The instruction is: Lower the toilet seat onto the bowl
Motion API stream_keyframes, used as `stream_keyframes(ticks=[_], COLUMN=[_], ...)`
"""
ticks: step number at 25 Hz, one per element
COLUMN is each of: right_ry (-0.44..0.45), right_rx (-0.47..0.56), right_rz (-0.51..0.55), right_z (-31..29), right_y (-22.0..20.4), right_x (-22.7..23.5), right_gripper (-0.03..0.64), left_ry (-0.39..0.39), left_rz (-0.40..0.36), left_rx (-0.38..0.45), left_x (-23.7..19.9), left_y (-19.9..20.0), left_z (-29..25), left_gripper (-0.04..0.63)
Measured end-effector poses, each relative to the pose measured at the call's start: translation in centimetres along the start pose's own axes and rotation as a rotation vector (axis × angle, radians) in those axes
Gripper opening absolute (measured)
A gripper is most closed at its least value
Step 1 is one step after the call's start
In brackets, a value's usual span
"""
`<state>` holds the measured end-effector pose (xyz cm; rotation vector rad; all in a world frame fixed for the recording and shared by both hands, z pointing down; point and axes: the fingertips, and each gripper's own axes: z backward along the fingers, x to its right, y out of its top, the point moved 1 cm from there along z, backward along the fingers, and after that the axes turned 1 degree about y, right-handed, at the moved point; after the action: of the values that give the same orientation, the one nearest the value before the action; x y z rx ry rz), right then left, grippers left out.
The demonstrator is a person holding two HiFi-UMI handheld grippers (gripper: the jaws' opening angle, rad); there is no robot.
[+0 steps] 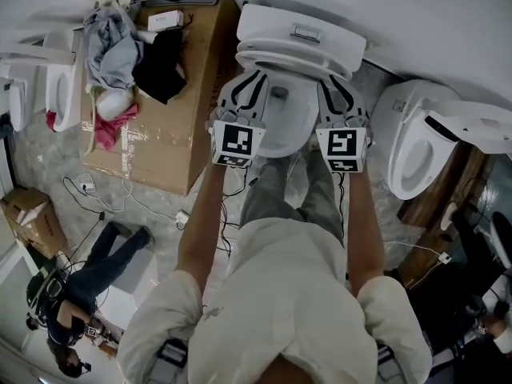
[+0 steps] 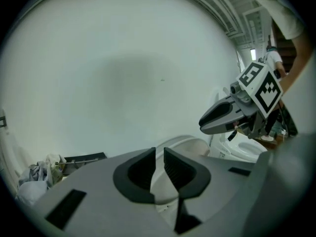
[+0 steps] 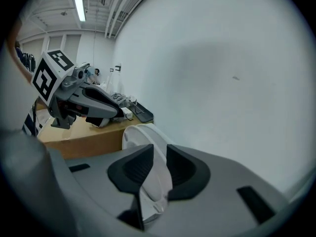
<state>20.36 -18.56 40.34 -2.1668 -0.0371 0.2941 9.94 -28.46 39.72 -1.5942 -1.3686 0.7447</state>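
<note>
The white toilet (image 1: 298,29) stands against the wall at top centre of the head view. Its seat (image 1: 290,61) tilts forward over the bowl (image 1: 282,126). My left gripper (image 1: 253,77) is at the seat's left edge and my right gripper (image 1: 333,83) at its right edge. In the left gripper view the jaws of the left gripper (image 2: 159,152) stand slightly apart, with the seat (image 2: 183,144) showing in the gap. In the right gripper view the seat's rim (image 3: 136,136) runs between the parted jaws of the right gripper (image 3: 160,149).
A big cardboard box (image 1: 172,138) with a heap of clothes (image 1: 112,46) sits left of the toilet. Other toilets stand at the right (image 1: 416,142) and far left (image 1: 62,86). Cables (image 1: 120,202) lie on the floor, and a person (image 1: 80,290) crouches at lower left.
</note>
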Motion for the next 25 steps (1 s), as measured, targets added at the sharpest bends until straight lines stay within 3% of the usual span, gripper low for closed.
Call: stream_keyframes(ticks=[17,22,25], right_ry=[-0.016,-0.010,-0.008], right_rx=[-0.074,-0.087,-0.084], right_rz=[0.045,0.038,0.033], right_z=[-4.4,-5.1,-5.3], right_y=[-2.6,-3.4,-3.7], right_x=[0.5,0.9,0.9], right_gripper=[0.186,0.181,0.132], left_ry=[-0.096,-0.121,-0.129], left_rz=[-0.113,-0.139,-0.142], left_rx=[-0.030,-0.037,-0.033], left_x=[-1.7,-1.4,-1.1], left_y=[-2.0,-2.2,-2.1], left_z=[-5.2,-6.3,-6.6], left_gripper=[0.137,0.149,0.150])
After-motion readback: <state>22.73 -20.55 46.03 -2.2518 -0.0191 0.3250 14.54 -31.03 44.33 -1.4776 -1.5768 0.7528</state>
